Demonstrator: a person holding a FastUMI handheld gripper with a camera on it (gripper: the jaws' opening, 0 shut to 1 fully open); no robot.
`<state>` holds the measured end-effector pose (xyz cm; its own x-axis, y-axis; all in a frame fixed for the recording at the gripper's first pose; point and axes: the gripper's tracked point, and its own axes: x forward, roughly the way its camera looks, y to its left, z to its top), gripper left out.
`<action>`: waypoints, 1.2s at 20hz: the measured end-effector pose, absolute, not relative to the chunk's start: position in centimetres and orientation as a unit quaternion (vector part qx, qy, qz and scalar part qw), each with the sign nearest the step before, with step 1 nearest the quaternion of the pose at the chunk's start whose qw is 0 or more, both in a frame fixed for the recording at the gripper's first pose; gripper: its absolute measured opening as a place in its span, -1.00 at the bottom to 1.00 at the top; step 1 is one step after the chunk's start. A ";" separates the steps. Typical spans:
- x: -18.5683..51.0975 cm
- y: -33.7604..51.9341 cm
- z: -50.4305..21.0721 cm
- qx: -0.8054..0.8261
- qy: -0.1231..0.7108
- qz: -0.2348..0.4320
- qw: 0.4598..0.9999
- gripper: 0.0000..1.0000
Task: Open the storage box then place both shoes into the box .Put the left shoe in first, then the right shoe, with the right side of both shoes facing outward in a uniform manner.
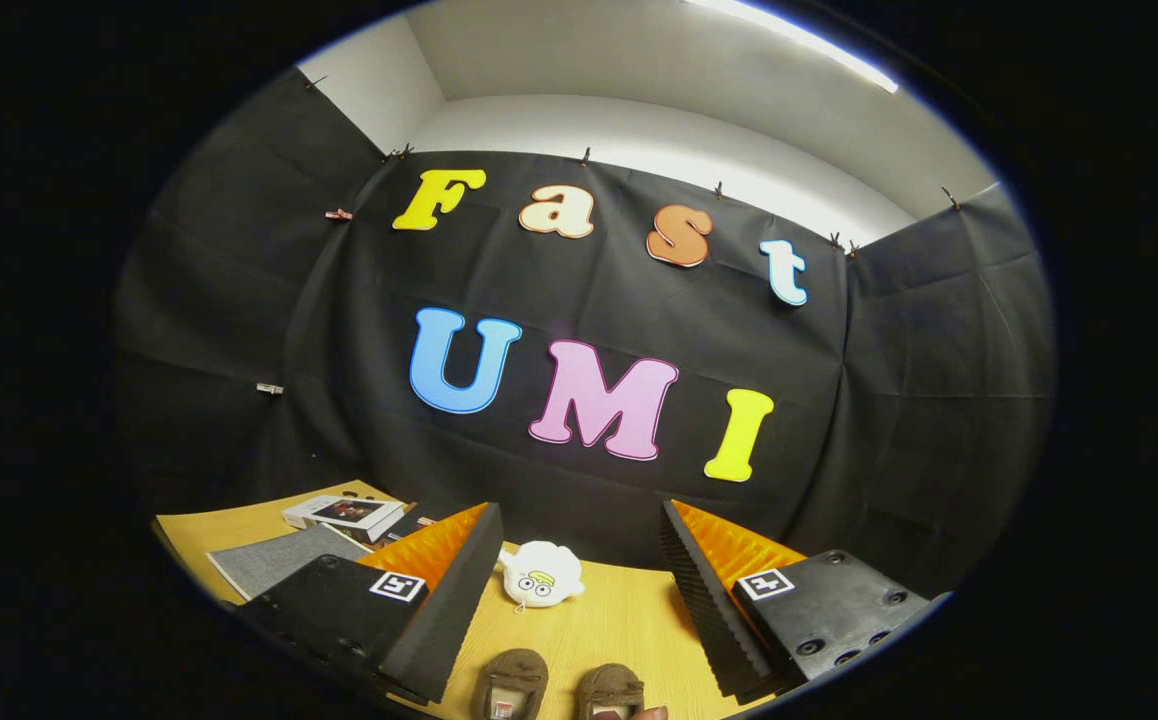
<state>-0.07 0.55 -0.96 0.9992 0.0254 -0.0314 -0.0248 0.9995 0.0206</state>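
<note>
Two small brown shoes sit side by side on the wooden table, low between my fingers: the left one (511,683) and the right one (611,690), toes pointing away from me. My gripper (579,560) is open, held above the table, with nothing between its fingers (449,590). The shoes lie near the fingers' bases, closer to me than the tips. The storage box is hidden from me.
A white plush toy (540,573) with a cartoon face lies on the table (619,620) just ahead of the fingertips. Left of the left finger are a grey mat (274,560) and a white flat box (343,513) with a picture. The black cloth wall stands behind.
</note>
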 end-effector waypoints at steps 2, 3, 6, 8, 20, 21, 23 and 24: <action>0.1 0.7 -1.5 0.011 0.025 0.016 1.000 0.94; 0.2 0.8 -1.6 0.012 0.029 0.019 0.999 0.94; 0.3 1.4 -2.1 0.023 0.039 0.031 0.998 0.94; 0.6 1.8 -2.6 0.031 0.047 0.043 0.997 0.93; 0.7 7.6 -12.2 0.179 0.214 0.159 0.947 0.95; 0.6 8.1 -13.2 0.194 0.235 0.167 0.938 0.96; 0.3 9.1 -15.0 0.229 0.264 0.182 0.919 0.98; 0.3 9.6 -15.7 0.255 0.275 0.189 0.907 0.96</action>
